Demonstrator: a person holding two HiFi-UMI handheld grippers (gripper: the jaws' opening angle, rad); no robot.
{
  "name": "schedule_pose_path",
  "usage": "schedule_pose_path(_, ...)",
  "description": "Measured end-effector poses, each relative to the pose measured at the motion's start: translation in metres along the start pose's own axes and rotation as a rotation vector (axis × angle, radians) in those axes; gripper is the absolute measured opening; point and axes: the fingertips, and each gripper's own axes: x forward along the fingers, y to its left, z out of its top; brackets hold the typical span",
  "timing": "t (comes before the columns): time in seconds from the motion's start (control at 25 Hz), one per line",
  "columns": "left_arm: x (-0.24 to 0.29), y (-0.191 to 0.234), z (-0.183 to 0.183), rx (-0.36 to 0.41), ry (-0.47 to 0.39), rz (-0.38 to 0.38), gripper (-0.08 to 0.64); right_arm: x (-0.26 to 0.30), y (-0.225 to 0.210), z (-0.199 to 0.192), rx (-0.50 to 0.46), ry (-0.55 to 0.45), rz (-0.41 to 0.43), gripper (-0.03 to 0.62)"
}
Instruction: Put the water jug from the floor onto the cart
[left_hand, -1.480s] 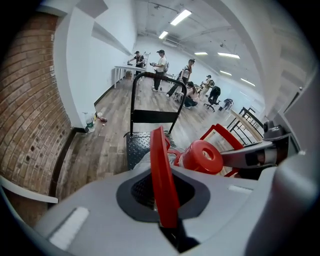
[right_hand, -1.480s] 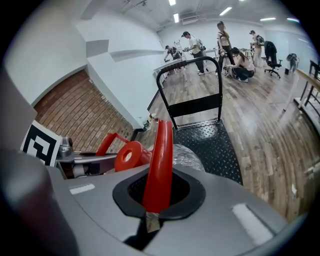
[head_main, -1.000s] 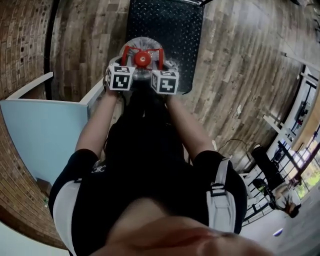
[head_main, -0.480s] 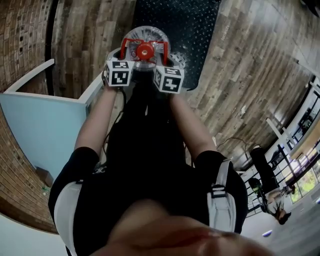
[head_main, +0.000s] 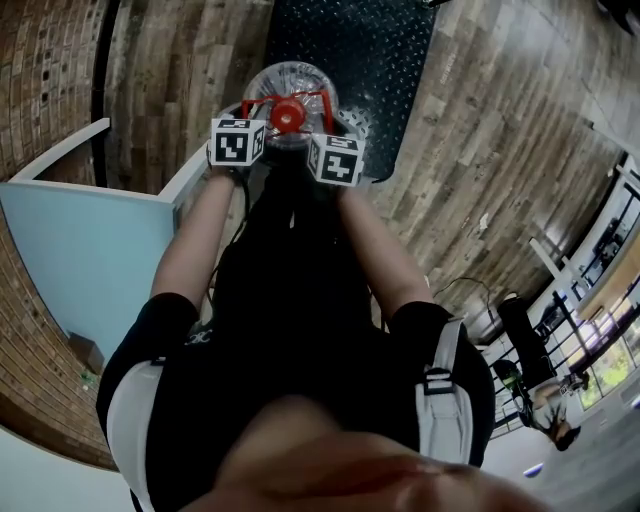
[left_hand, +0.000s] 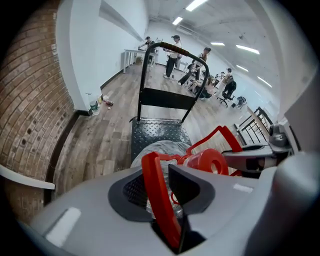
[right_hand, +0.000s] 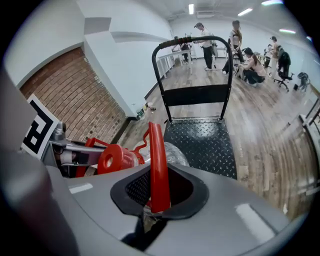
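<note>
The clear water jug (head_main: 292, 84) with a red cap (head_main: 287, 117) stands on the near end of the cart's black checker-plate deck (head_main: 375, 50). It has a red carrying handle on each side. My left gripper (head_main: 262, 115) has one red handle (left_hand: 156, 195) between its jaws, which are opening; the handle leans on one pad with a gap to the other. My right gripper (head_main: 315, 118) straddles the other red handle (right_hand: 157, 160); its jaws are opening too, with space beside the handle. Both grippers point steeply down over the jug's top.
The cart's black push bar (right_hand: 192, 42) rises at the far end of its deck. A light blue panel (head_main: 90, 260) and a brick wall (head_main: 40, 80) stand at my left. Several people (right_hand: 240, 50) are at the room's far end. Metal racks (head_main: 560, 330) stand at the right.
Both grippers and the jug have sunk a little onto the cart's deck. The left gripper's marker cube has rolled.
</note>
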Motion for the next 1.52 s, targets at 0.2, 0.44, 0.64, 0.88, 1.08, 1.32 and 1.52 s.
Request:
schedule_pose_path(0.2,-0.019,-0.002,0.007,-0.005,-0.04,0.0,0.13,-0.017,0.0,0.014,0.0,-0.077,-0.013,0.119)
schedule_pose_path(0.44,-0.049,-0.002,0.013,0.038,-0.067,0.061,0.141,-0.053,0.002,0.041,-0.017,-0.171,-0.036,0.125)
schedule_pose_path(0.64,-0.084,-0.017,0.021,0.042,-0.113,0.042,0.094,-0.088,0.018,0.053,-0.04,-0.239,-0.028,0.053)
schedule_pose_path(0.88,-0.137,-0.033,0.046,0.093,-0.252,0.069,0.002,-0.131,0.041,0.071,-0.032,-0.341,0.036,0.014)
schedule_pose_path(1.08,-0.18,-0.047,0.083,0.113,-0.38,0.051,0.002,-0.164,0.052,0.1,-0.032,-0.446,0.062,0.014)
schedule_pose_path(1.32,-0.22,-0.063,0.134,0.119,-0.483,0.034,0.002,-0.212,0.068,0.156,-0.069,-0.622,0.148,0.011)
schedule_pose_path(1.52,-0.241,-0.068,0.147,0.157,-0.539,0.043,0.002,-0.245,0.083,0.171,-0.092,-0.724,0.182,0.012)
